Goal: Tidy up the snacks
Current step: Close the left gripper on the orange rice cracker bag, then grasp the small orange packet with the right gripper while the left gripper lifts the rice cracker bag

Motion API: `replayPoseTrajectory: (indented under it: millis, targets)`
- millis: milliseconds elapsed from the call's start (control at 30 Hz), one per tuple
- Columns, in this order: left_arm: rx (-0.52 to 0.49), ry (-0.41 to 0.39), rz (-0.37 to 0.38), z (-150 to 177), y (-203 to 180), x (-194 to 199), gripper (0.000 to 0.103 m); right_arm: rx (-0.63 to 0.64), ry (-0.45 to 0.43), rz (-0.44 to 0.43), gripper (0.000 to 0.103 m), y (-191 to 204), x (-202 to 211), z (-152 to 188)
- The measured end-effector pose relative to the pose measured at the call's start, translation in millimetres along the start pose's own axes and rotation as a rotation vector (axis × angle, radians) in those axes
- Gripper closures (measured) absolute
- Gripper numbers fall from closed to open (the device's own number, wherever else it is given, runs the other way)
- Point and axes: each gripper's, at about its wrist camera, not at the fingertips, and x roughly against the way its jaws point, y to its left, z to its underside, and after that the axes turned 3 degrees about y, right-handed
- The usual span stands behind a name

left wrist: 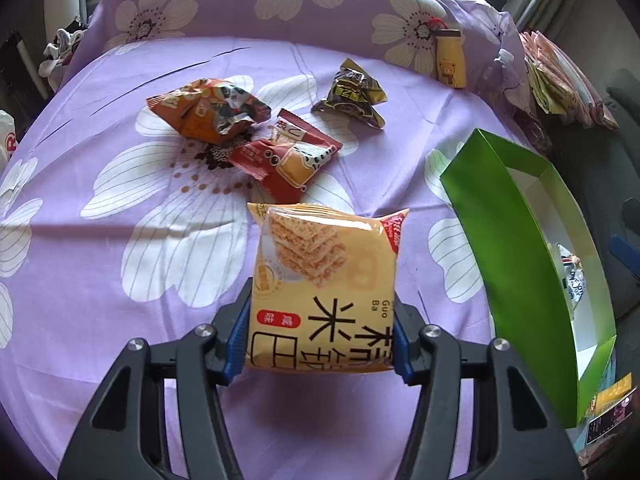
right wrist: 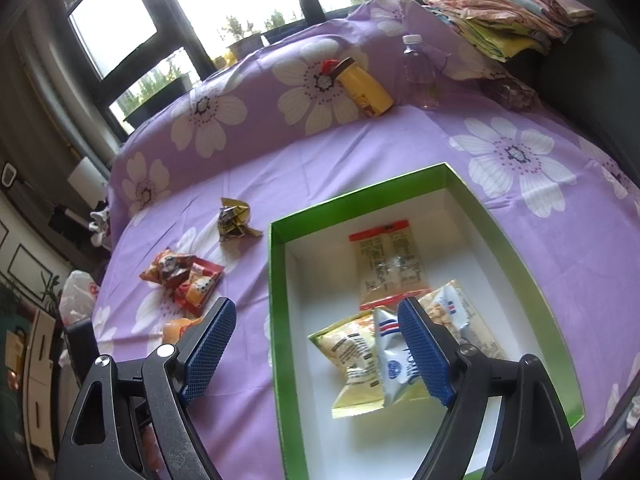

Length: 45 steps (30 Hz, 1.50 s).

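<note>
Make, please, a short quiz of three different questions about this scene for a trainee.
1. True or false: the left gripper is shut on the yellow square rice-cracker packet.
2. How many snack packets lie in the green cardboard box? A two, B three, C five.
3. Fill in: the right gripper has ___ jaws, holding nothing.

Key: 1 true; 2 B; 3 open.

Black gripper (left wrist: 322, 340) frames, blue ridged pads (right wrist: 212, 350), silver screws.
</note>
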Motion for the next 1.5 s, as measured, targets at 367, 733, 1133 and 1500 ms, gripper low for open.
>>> replayPoseTrajectory:
  millis: [367, 733, 1133, 1500]
  targets:
    - [0.044, -0.049, -0.002, 29, 50, 33, 0.047, 0.097, 0.127, -0.229, 0.020, 75, -41, 28]
    - [-0.012, -0.127, 0.105, 34, 42, 50, 0.047, 0.128, 0.228, -0.347, 0.020, 106, -62, 49]
    - [-0.064, -0.164, 0.213, 36, 29, 56, 0.046, 0.153, 0.273, -0.415, 0.026, 117, -68, 57]
    - [-0.077, -0.179, 0.280, 38, 26, 61, 0.047, 0.165, 0.305, -0.477, 0.049, 123, -68, 62]
